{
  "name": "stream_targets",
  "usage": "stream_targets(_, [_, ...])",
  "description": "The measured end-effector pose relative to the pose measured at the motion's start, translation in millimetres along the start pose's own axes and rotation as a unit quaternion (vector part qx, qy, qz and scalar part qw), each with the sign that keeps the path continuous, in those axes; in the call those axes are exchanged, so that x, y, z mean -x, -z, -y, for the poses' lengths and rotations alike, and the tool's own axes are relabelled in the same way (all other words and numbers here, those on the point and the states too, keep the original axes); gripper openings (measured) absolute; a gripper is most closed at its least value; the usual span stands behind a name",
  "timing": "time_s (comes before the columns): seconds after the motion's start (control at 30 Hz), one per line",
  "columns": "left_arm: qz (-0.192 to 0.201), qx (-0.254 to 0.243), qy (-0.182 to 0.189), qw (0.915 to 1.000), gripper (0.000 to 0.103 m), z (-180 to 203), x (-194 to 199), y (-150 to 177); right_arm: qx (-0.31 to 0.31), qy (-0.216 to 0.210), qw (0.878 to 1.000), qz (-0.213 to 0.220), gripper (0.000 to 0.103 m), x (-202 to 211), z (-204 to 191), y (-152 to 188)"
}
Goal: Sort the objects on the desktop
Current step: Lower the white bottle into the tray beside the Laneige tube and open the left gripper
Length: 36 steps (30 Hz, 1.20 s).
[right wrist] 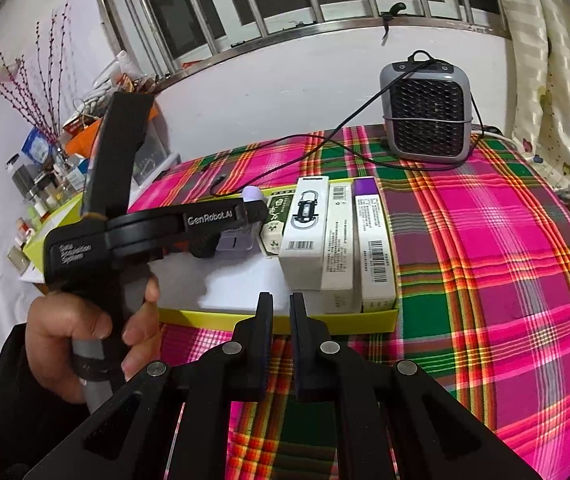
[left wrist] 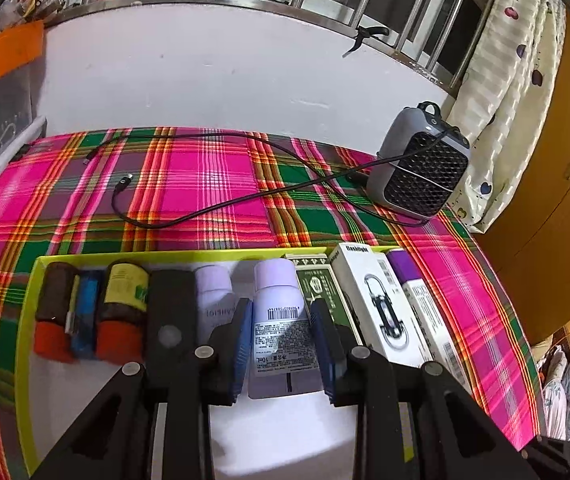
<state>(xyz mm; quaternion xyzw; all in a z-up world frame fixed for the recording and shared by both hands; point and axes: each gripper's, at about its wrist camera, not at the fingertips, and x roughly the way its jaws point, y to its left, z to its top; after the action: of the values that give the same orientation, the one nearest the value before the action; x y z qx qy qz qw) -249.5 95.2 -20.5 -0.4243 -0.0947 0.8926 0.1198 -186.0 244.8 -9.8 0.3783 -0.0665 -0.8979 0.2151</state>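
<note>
A lime-rimmed tray (left wrist: 29, 304) lies on the plaid cloth. Along its far side sit two brown bottles with red caps (left wrist: 55, 312), a blue item (left wrist: 85, 312), a black block (left wrist: 171, 312), a lilac bottle (left wrist: 213, 296), a green box (left wrist: 321, 292), a white carabiner box (left wrist: 377, 304) and a purple-topped box (left wrist: 417, 292). My left gripper (left wrist: 283, 312) is shut on a second lilac bottle (left wrist: 281, 320), low over the tray floor between the first bottle and the green box. My right gripper (right wrist: 281, 304) hovers at the tray's near rim (right wrist: 221, 318), fingers together, holding nothing.
A grey fan heater (left wrist: 421, 164) stands at the far right of the cloth, and its black cable (left wrist: 205, 216) loops across the middle. A hand (right wrist: 85, 328) holds the left gripper's handle. A cluttered shelf (right wrist: 45, 176) lies beyond the table's left edge.
</note>
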Motion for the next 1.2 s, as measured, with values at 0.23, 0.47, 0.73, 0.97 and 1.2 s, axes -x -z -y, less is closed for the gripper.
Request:
stream_targets(0.23, [0.007, 0.013, 0.003, 0.9999, 0.031, -7.6, -5.0, -5.1, -0.002, 0.001, 1.000, -0.001, 0.009, -1.0, 1.6, 0.3])
stream_targets(0.47, [0.017, 0.019, 0.017, 0.9995, 0.031, -12.9, 10.9, -2.7, 0.000, 0.001, 1.000, 0.004, 0.009, 4.0, -0.3, 0.8])
stream_targets(0.73, [-0.019, -0.018, 0.027, 0.9993, 0.015, -2.6, 23.9, 22.8, -0.007, 0.003, 1.000, 0.006, 0.009, 5.7, 2.7, 2.1])
stream_targets(0.97, [-0.043, -0.017, 0.037, 0.9983, 0.013, 1.5, 13.2, 28.4, -0.015, 0.010, 1.000, 0.006, 0.009, 6.9, 9.8, 3.6])
stream_targets(1.2, [-0.055, -0.013, 0.018, 0.9982, 0.013, -0.2, 6.3, 28.2, -0.015, 0.011, 1.000, 0.008, 0.009, 8.9, 11.3, 3.0])
